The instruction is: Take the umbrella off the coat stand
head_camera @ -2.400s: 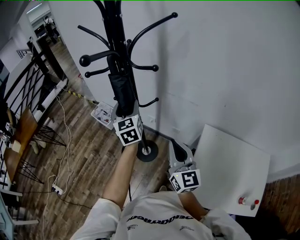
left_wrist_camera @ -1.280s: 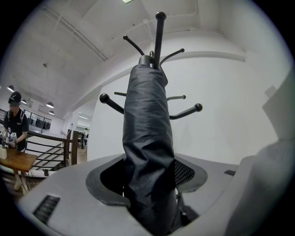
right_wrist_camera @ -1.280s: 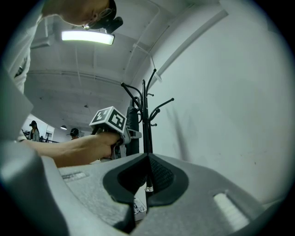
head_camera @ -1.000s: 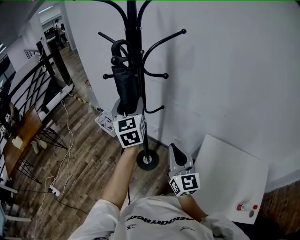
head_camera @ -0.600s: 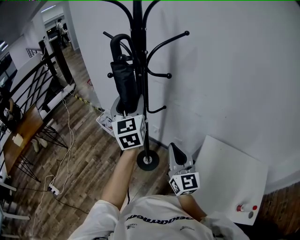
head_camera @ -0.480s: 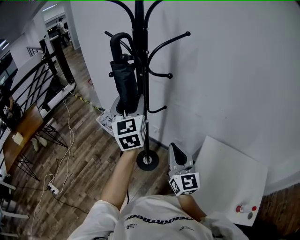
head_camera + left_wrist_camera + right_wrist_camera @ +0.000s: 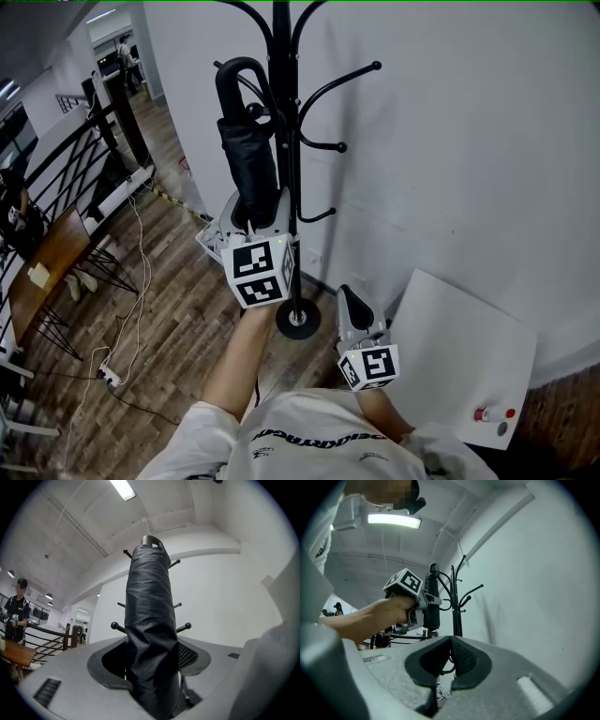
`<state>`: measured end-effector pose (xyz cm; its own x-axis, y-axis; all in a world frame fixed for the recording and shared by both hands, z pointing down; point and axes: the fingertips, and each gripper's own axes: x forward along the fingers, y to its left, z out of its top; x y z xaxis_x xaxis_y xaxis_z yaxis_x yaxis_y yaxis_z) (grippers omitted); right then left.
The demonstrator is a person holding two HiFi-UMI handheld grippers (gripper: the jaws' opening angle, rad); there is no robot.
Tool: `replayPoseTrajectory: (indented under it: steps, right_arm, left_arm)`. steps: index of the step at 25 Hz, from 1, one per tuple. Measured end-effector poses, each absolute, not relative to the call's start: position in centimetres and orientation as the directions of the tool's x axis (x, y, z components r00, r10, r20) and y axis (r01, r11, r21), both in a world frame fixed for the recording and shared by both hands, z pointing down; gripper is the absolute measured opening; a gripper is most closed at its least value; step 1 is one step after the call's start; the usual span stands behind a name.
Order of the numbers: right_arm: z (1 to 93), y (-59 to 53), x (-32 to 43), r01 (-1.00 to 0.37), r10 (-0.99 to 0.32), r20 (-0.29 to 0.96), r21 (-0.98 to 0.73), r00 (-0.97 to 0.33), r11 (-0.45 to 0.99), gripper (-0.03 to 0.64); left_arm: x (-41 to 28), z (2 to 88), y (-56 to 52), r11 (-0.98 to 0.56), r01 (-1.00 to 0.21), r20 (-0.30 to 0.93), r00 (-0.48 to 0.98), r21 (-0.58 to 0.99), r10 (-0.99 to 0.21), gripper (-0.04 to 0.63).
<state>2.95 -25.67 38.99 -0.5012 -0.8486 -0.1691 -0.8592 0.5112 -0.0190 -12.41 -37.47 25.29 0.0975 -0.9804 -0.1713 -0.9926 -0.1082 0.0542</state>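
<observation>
A black folded umbrella (image 7: 246, 159) stands upright beside the pole of the black coat stand (image 7: 288, 141), on its left. Its curved handle (image 7: 236, 73) arcs just over the ball end of a peg (image 7: 251, 111). My left gripper (image 7: 253, 217) is shut on the umbrella's lower part. In the left gripper view the umbrella (image 7: 150, 630) fills the gap between the pads, with pegs (image 7: 183, 627) behind it. My right gripper (image 7: 352, 302) hangs lower and to the right, near the stand's base, shut and holding nothing. The right gripper view shows its jaws (image 7: 451, 644) closed, with the umbrella (image 7: 432, 606) and stand (image 7: 456, 606) beyond.
A white wall runs close behind the stand. A white board (image 7: 459, 347) leans at the lower right, with small red items (image 7: 483, 412) by it. The round base (image 7: 298, 319) sits on wooden floor. Cables (image 7: 122, 281), a railing (image 7: 66, 159) and a table (image 7: 42, 281) lie left.
My left gripper has risen with the umbrella, so the curved handle sits higher against the peg than before. The right gripper has stayed where it was.
</observation>
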Motion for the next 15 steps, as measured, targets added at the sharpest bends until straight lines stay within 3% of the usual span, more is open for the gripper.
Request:
replayPoseTrajectory:
  steps: [15]
  right_arm:
    - [38.3,-25.1,3.1,-0.859,-0.85,-0.157,-0.022,-0.502,0.512,-0.006]
  left_arm:
    - [-12.2,24.8,-35.5,-0.115,-0.992,-0.169,0.105,0.049,-0.98,0.261]
